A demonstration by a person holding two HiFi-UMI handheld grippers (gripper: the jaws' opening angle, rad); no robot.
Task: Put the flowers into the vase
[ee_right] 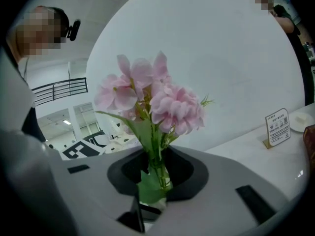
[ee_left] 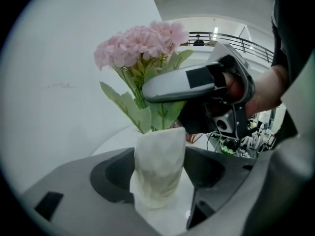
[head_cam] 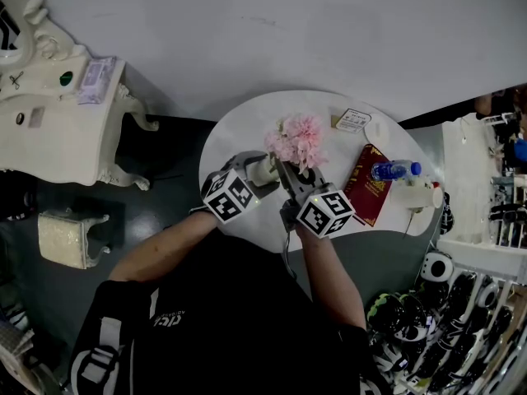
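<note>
On the round white table (head_cam: 247, 122) stands a small white faceted vase (ee_left: 160, 167). It sits between the jaws of my left gripper (ee_left: 160, 183), which is shut on it. A bunch of pink flowers (head_cam: 297, 139) with green leaves rises over the vase (head_cam: 265, 169). The stems (ee_right: 156, 167) are pinched in my right gripper (ee_right: 155, 181), which is shut on them just above the vase mouth. In the left gripper view the leaves (ee_left: 158, 113) come up out of the vase top, with the right gripper (ee_left: 197, 82) close behind. The stem ends are hidden.
A red booklet (head_cam: 368, 183), a water bottle (head_cam: 395, 169), a small sign card (head_cam: 352, 120) and a white dish (head_cam: 375, 130) lie on the table's right half. White ornate furniture (head_cam: 58, 97) and a stool (head_cam: 70, 237) stand left. Helmets (head_cam: 436, 319) crowd the lower right.
</note>
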